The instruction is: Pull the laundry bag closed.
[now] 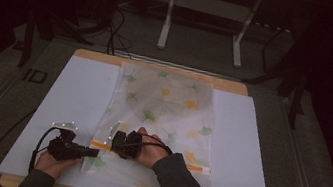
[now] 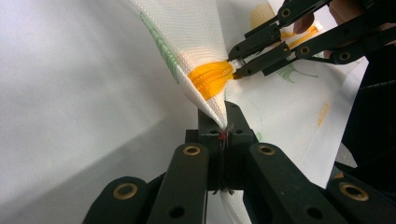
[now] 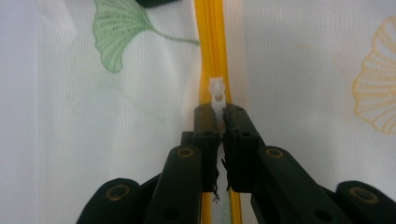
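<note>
One white sheet [image 1: 246, 151] covers the wooden table [image 1: 226, 84] on grey floor [image 1: 196, 52].

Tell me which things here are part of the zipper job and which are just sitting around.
In the job: mesh bag, orange zipper, white zipper pull, left gripper pinching the bag's corner, right gripper on the pull.

Just around: white board, metal stand, floor cables.
</note>
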`<move>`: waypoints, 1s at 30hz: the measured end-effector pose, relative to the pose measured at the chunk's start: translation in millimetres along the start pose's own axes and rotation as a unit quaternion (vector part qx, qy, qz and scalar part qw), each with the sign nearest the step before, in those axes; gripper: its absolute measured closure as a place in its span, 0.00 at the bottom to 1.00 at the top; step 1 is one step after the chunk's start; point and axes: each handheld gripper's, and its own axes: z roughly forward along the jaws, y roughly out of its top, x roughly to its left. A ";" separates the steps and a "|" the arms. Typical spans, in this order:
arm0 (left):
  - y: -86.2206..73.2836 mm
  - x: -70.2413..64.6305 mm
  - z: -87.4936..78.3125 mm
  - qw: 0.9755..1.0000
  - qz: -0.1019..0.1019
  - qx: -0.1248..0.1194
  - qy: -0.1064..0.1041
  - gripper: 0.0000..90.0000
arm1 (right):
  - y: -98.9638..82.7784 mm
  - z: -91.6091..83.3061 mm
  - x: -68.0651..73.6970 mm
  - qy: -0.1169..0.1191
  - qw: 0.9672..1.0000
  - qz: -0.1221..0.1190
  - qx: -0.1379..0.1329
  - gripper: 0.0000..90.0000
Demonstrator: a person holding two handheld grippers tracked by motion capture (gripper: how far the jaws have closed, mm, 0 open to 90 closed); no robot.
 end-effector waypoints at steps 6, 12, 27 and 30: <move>-0.1 -0.1 -0.3 1.000 0.000 0.000 0.000 0.99 | -5.7 -2.6 0.4 -0.003 1.000 0.001 0.003 0.94; -0.1 -0.4 -0.4 1.000 -0.002 -0.001 0.000 0.99 | -13.2 -5.1 0.2 -0.003 1.000 0.004 0.003 0.94; -0.3 0.0 -0.7 1.000 -0.001 -0.002 0.000 0.99 | -28.1 -11.6 1.1 -0.008 1.000 0.014 0.008 0.94; -0.3 0.1 -0.3 1.000 -0.001 -0.001 -0.001 0.99 | -31.8 -13.5 1.3 -0.009 1.000 0.015 0.008 0.94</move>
